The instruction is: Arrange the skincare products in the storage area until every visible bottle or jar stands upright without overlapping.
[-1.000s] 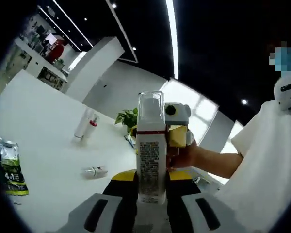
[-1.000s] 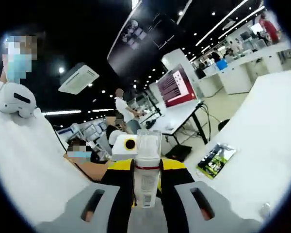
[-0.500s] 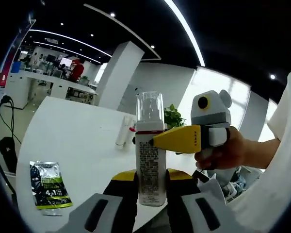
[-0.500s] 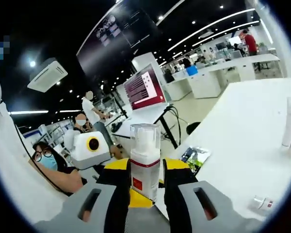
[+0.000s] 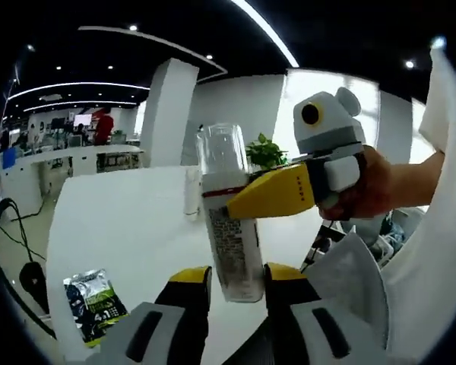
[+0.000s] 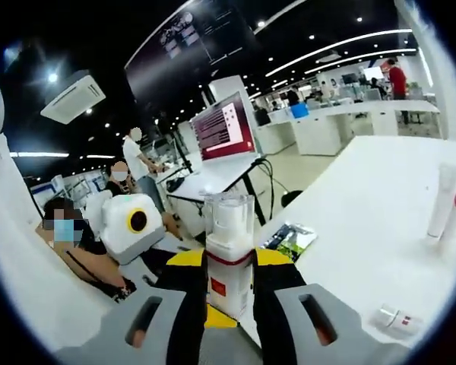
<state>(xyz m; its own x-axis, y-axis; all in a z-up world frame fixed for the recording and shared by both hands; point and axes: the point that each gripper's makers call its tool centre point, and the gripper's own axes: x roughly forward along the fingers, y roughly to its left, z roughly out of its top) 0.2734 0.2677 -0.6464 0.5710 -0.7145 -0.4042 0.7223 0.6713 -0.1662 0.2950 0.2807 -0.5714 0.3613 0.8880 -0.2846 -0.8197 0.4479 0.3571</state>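
A white spray bottle (image 5: pixel 232 243) with a clear cap and a red band hangs in the air over the white table (image 5: pixel 121 220). In the left gripper view it leans left between my left gripper's (image 5: pixel 238 283) yellow-tipped jaws, which stand slightly apart from its base. My right gripper reaches in from the right, one yellow finger (image 5: pixel 277 194) pressed on the bottle's neck. In the right gripper view the same bottle (image 6: pixel 228 255) stands straight, with my right gripper (image 6: pixel 228 270) shut on it. The left gripper's white body (image 6: pixel 129 228) shows at its left.
A green sachet (image 5: pixel 95 300) (image 6: pixel 289 239) lies near the table's edge. Two upright white tubes (image 6: pixel 443 201) stand far right on the table (image 6: pixel 365 228), and a small bottle (image 6: pixel 399 319) lies on its side. A person's hand (image 5: pixel 368 186) holds the right gripper. People stand behind.
The bottle has tipped left and risen a little between the left jaws, which have widened slightly. It stays fixed in the right gripper's jaws. Both cameras have swung.
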